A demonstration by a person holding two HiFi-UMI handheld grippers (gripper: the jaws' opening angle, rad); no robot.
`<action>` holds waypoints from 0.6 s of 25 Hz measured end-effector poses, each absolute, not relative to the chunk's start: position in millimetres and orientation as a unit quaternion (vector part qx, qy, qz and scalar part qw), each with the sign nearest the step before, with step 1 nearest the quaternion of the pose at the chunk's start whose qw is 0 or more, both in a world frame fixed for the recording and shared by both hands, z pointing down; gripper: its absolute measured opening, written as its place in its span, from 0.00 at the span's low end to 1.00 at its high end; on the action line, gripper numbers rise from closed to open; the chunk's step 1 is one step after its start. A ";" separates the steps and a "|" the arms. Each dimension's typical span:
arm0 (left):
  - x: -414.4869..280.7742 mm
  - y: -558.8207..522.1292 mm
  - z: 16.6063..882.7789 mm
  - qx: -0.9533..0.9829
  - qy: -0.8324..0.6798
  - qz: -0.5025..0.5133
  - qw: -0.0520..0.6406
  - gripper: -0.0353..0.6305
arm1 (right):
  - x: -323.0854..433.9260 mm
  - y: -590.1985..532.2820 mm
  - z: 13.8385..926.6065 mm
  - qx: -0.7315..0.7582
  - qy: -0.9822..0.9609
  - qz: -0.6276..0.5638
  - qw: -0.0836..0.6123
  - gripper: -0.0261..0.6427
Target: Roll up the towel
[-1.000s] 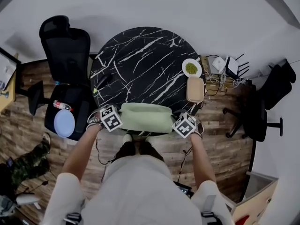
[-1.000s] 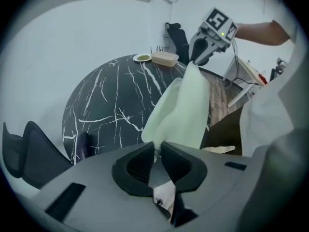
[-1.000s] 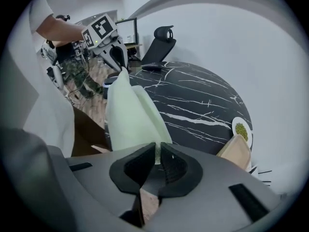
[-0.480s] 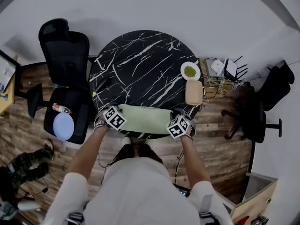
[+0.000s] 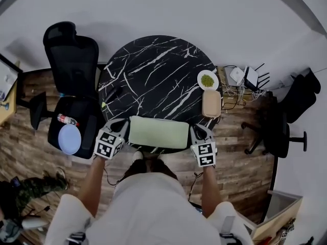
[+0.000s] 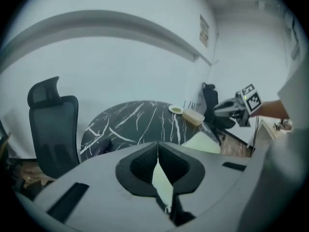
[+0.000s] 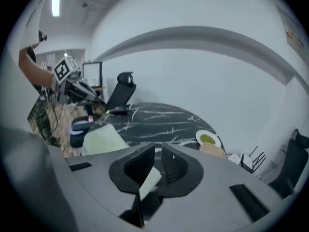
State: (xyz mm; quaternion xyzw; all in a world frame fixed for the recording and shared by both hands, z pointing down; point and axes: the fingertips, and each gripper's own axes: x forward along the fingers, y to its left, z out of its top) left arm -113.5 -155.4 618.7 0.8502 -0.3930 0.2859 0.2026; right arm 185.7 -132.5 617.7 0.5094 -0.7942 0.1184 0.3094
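Observation:
A pale green towel point(image 5: 157, 132) lies folded in a broad band at the near edge of the round black marble table point(image 5: 153, 70). My left gripper point(image 5: 123, 130) is at its left end, and the jaws are closing tight on a thin towel edge point(image 6: 161, 180). At the right end, my right gripper point(image 5: 196, 133) has a towel corner point(image 7: 149, 180) pinched between its closing jaws. The left gripper view shows the towel point(image 6: 203, 143) stretching toward the right gripper point(image 6: 231, 109). From the right gripper view, the towel point(image 7: 99, 139) runs toward the left gripper point(image 7: 72, 88).
A white plate of green bits point(image 5: 208, 79) and a beige container point(image 5: 211, 103) sit at the table's right rim. A black office chair point(image 5: 71, 55) with a blue disc point(image 5: 70, 138) on it stands to the left. A router and cables point(image 5: 245, 75) lie on the floor to the right.
Both grippers have drawn back toward the person and risen, with the marker cubes turning. The towel, bulging over the table edge a second ago, now shows as a flatter rectangle.

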 end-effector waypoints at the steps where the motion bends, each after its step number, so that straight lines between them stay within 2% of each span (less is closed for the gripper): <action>1: -109.6 -157.7 595.7 0.858 -0.401 0.251 0.198 0.06 | 181.6 -136.4 597.7 0.516 -0.802 0.114 0.277 0.09; 6: -84.8 -169.5 477.2 0.897 -0.405 0.101 0.147 0.06 | 150.3 -159.4 480.7 0.514 -0.846 0.048 0.131 0.05; 11: -79.1 -167.1 369.9 0.924 -0.379 0.015 0.046 0.06 | 111.3 -155.6 372.2 0.456 -0.888 -0.022 0.052 0.04; 15: -81.7 -151.0 329.5 0.932 -0.361 -0.017 0.023 0.06 | 91.3 -135.8 320.2 0.437 -0.898 -0.054 0.009 0.04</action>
